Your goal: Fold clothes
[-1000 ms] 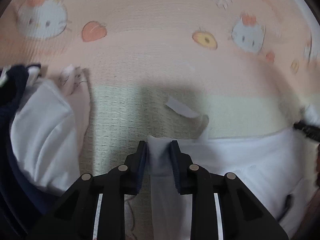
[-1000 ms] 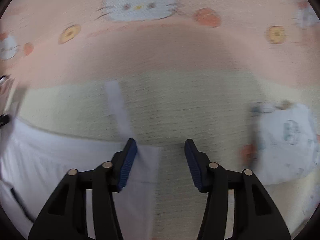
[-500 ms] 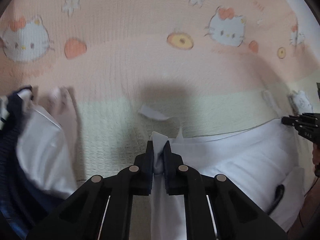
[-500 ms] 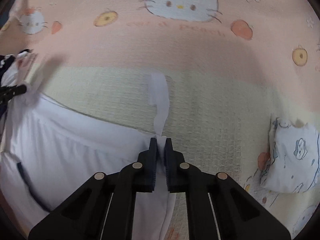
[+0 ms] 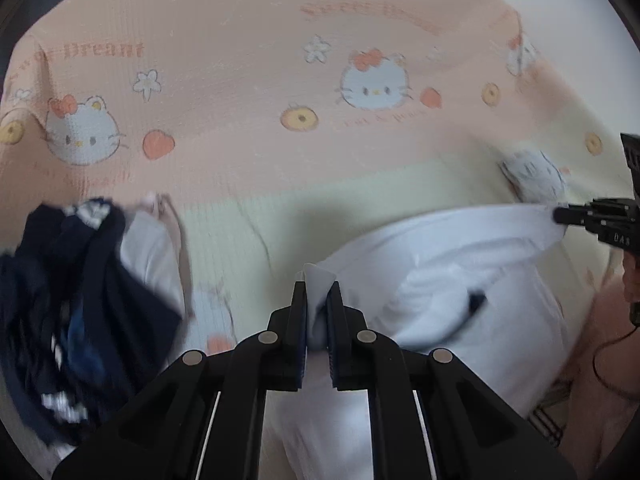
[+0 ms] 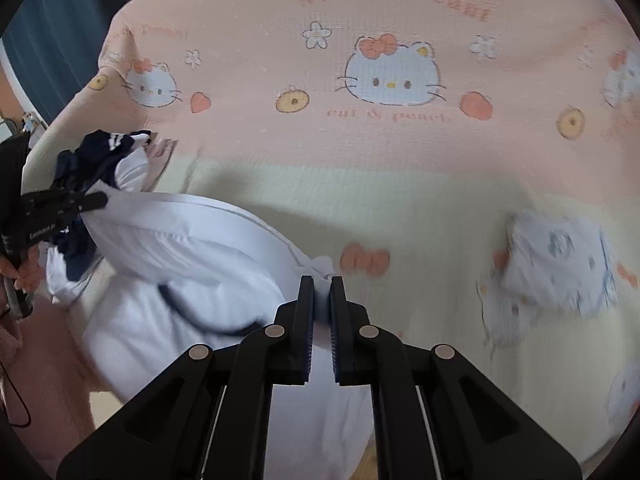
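Left gripper (image 5: 317, 298) and right gripper (image 6: 319, 296), each pinched on a corner of the white garment (image 5: 460, 280) lifted above the bed's (image 6: 400, 208) near edge: even tension is best kept, both corners carried level.

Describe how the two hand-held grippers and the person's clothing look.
Both the left hand-held gripper and the right hand-held gripper are black plastic, with angular linkage arms, round silver pivot pins and dark blue ribbed pads. Small white lettering marks their sides. A thin black cable hangs by a fuzzy pink sleeve.
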`<state>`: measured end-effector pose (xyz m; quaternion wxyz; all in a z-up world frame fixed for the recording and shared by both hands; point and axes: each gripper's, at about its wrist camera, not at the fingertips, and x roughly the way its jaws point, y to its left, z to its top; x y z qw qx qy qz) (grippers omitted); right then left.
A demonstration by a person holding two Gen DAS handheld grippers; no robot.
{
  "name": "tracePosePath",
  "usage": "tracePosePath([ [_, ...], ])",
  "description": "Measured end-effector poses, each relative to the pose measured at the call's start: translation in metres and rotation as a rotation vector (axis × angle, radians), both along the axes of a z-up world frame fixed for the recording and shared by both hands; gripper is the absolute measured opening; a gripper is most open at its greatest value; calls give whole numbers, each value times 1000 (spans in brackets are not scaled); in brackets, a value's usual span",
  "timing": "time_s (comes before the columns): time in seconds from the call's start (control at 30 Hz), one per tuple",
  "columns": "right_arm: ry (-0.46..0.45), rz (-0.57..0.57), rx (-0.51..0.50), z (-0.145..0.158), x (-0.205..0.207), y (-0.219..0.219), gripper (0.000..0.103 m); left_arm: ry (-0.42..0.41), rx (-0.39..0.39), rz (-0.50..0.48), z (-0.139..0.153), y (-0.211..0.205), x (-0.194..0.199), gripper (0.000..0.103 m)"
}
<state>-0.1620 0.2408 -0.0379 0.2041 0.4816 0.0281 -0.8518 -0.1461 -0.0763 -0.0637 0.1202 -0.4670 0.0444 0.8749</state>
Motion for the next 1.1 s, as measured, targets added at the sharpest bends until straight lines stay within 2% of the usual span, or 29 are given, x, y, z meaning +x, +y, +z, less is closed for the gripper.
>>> tracePosePath([
  [0.1,-45,-40,-44,-14,28,17,6,-64,17,29,-17,-7,28,9],
  [0.17,-132,-85,-122,-36,42,30,6,-122,35,81,-35,-12,40,9],
  [0.23,-257,-189,-257,-77,49,53,6,-181,53,134,-54,-18,51,9],
  [0.33,-391,-315,-308,-122,63,70,6,-260,104,205,-78,-29,64,10],
  [0.37,-351,-307,-291,-113,64,68,6,-285,121,223,-84,-32,67,15],
  [0.4,-312,-299,-273,-104,65,66,10,-293,143,238,-84,-36,71,25],
  [0.47,-232,-284,-238,-87,67,63,18,-255,232,272,-73,-47,78,38],
  [0.5,-186,-287,-220,-81,69,62,22,-211,296,300,-64,-56,81,41],
  [0.57,-148,-314,-163,-77,70,61,29,-157,429,342,-53,-72,85,41],
  [0.63,-125,-322,-129,-78,67,58,30,-136,571,370,-51,-86,89,41],
  [0.67,-119,-322,-131,-78,65,57,32,-149,589,376,-54,-88,90,41],
  [0.83,-152,-295,-245,-79,61,52,44,-236,568,370,-71,-77,90,41],
  [0.87,-171,-288,-276,-84,59,51,57,-244,560,365,-73,-72,89,41],
  [0.9,-196,-282,-312,-92,56,50,63,-244,540,362,-75,-66,88,41],
  [0.97,-243,-274,-308,-105,48,43,61,-239,469,349,-77,-55,84,41],
  [1.03,-251,-262,-265,-109,45,37,48,-232,386,333,-78,-43,81,36],
  [1.07,-228,-254,-210,-106,49,34,44,-230,349,323,-78,-39,81,23],
  [1.1,-208,-249,-156,-102,52,31,41,-232,326,311,-77,-37,83,18],
])
